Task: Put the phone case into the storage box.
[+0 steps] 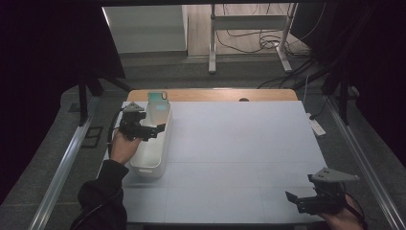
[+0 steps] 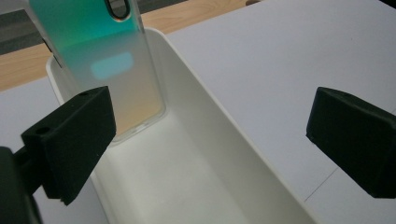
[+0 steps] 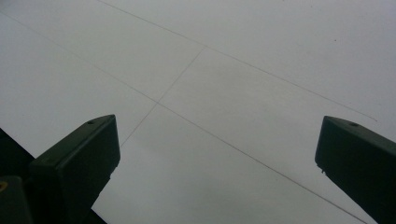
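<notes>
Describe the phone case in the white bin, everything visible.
The phone case is a clear, glossy shell with an iridescent tint, teal at the top fading to pale peach near the bottom. A dark-rimmed camera cutout sits at its upper end. It looks like thin plastic with rounded corners. It stands tilted, lower end inside the white bin, upper end leaning on the bin's far end wall and rising above the rim. The left gripper is open near it, not touching.

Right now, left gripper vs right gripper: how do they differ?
The left gripper hangs over the white bin at the table's left edge, its jaws astride the bin's near wall; the right gripper sits at the near right corner over bare white mat. The left gripper faces the phone case leaning in the bin; the right gripper faces nothing but mat. Both are open and hold nothing.
</notes>
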`<state>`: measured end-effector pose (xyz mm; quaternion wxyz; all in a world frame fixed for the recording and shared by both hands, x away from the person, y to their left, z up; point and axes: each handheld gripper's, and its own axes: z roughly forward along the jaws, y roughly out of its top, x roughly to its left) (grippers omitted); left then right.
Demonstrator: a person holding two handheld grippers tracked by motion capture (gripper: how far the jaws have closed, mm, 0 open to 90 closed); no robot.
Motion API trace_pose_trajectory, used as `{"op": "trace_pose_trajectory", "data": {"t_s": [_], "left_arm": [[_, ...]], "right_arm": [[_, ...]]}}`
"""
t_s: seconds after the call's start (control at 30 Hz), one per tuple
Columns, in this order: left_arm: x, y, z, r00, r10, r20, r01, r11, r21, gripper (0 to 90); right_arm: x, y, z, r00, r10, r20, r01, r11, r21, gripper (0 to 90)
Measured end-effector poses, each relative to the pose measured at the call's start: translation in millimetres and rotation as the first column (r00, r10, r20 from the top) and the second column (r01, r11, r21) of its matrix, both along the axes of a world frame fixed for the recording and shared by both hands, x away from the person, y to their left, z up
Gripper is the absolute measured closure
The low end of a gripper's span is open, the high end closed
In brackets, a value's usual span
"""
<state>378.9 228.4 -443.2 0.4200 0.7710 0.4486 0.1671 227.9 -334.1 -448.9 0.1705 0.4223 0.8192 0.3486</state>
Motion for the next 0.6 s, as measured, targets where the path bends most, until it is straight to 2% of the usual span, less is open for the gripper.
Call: {"op": "trace_pose_trajectory", "data": {"t_s": [0.33,0.6], "left_arm": [[-12.0,-1.7,-0.1,0.9997,-0.021,0.013,0.020,0.9995,0.023,1.6],[-23.7,-3.2,0.2,0.9994,-0.032,0.015,0.032,0.9992,0.025,0.1]], "right_arm": [[-0.3,0.0,0.2,1.0000,0.004,0.001,-0.004,1.000,-0.005,0.0],[-0.6,0.3,0.1,1.0000,0.003,0.003,-0.003,1.000,-0.005,0.0]]}}
